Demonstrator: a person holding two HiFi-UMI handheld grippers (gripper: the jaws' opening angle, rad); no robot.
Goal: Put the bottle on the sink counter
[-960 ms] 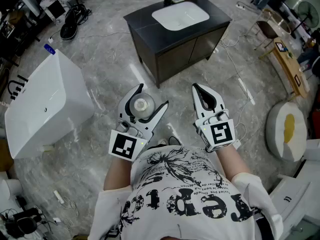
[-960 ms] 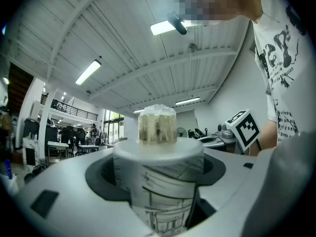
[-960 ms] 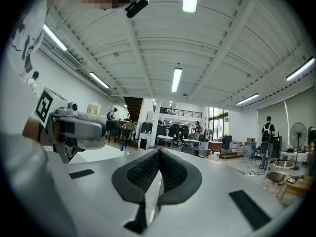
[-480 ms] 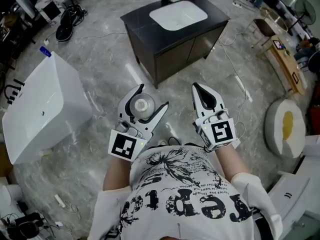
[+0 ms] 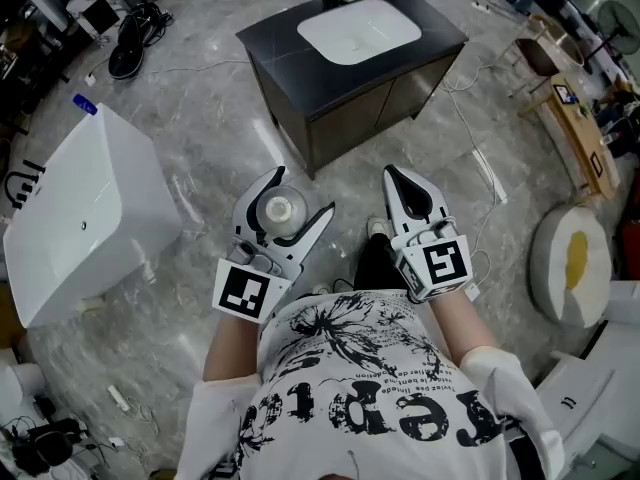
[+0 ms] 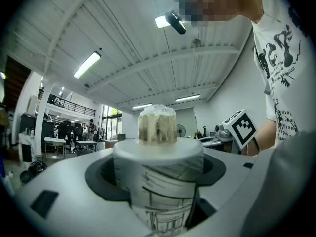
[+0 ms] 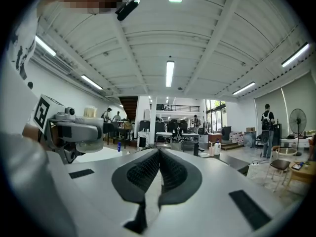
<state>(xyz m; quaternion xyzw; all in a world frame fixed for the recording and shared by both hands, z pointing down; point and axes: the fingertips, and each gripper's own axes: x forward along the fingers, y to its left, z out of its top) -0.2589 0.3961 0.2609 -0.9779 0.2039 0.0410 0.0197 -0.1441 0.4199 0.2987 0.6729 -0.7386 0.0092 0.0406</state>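
Between the jaws of left gripper [image 5: 305, 190], pinched upright: bottle [image 6: 158, 177], label drawing plain only in left gripper view. Right gripper [image 5: 390, 173] pressed together, empty. Far ahead, sink counter [image 5: 280, 48]; left, white tub [image 5: 80, 218].

A large workshop hall: strip lights [image 7: 169, 73] on a ribbed ceiling [image 7: 222, 33], desks [image 6: 55, 141], and a bathtub [image 5: 150, 198] left of a freestanding sink cabinet [image 5: 360, 118].

Upright white bottle [image 5: 283, 209] in left gripper [image 5: 302, 193], well apart from black sink counter [image 5: 285, 58]
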